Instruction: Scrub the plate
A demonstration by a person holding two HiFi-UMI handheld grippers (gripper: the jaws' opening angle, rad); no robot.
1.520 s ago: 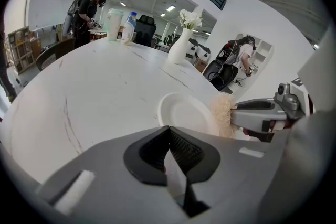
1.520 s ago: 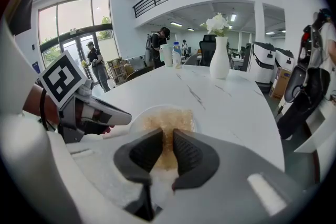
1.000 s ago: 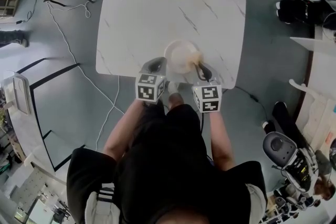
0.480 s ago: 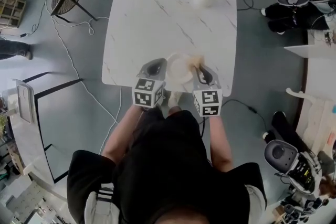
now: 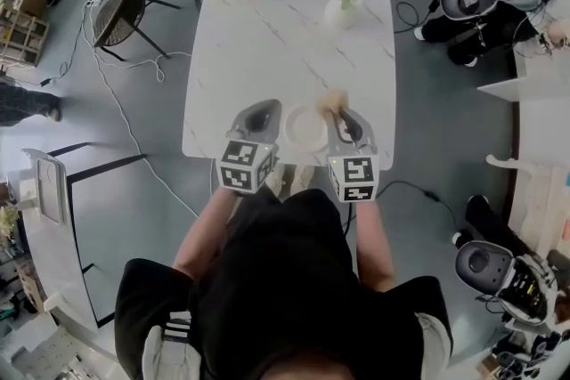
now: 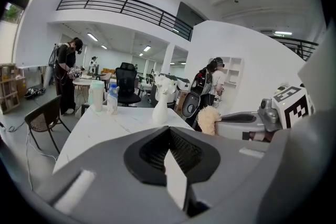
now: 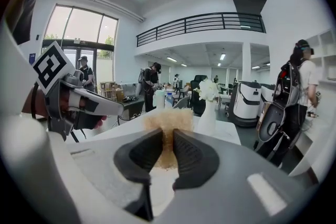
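Looked mid-scrub: clamped the tan fluffy scrubber (image 5: 333, 98) in the right gripper (image 5: 337, 111) at the far right rim of the round cream plate (image 5: 305, 129), close to the near edge of the white marble tabletop (image 5: 267, 40), with the left gripper (image 5: 265, 109) pressed together just left of the plate. Called next for sweeping the scrubber back across the plate's face. Against a second before, had shifted the scrubber from the plate's right side towards its far rim.

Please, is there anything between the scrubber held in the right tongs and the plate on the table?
Nothing visible stands in the way. The right tongs hold the tan scrubber at the far right edge of the plate, which looks bare. The closed left tongs are at its left side, not over it.
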